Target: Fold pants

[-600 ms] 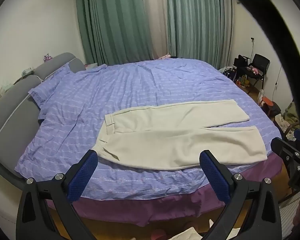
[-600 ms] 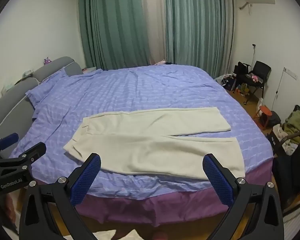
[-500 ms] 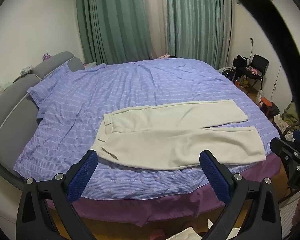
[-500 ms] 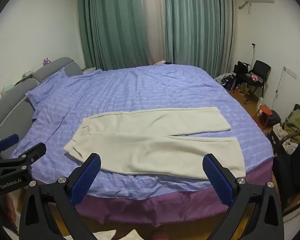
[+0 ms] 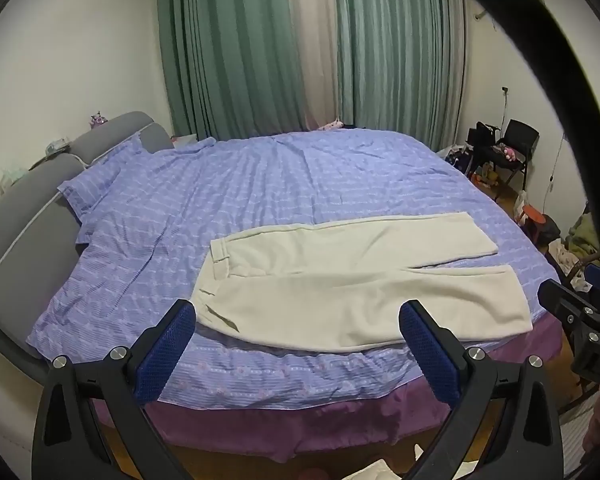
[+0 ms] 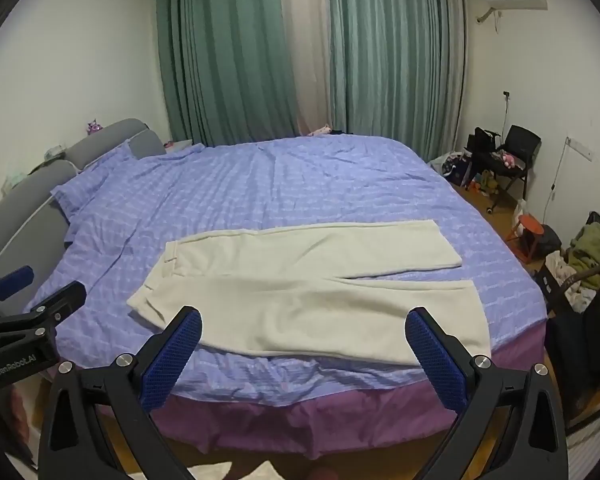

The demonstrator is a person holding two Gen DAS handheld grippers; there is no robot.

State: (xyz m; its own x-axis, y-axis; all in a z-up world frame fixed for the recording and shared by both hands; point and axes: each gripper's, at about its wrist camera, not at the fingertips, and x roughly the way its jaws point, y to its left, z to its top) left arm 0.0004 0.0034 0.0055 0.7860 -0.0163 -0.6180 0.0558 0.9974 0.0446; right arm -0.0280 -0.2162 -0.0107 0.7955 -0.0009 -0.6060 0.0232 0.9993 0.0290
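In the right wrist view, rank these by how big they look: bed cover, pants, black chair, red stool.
1. Bed cover, largest.
2. Pants.
3. Black chair.
4. Red stool, smallest.
The chair and stool stand farther from the camera, so they may look smaller than they are.

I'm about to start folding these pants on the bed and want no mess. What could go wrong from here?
1. The pants lie near the bed's front edge; dragging the near leg might slide it off.
2. The bedspread is already wrinkled, so pinching low may grab it together with the cloth.
3. Both the left gripper and the right gripper are open and away from the pants; uneven grabs could skew the fold.
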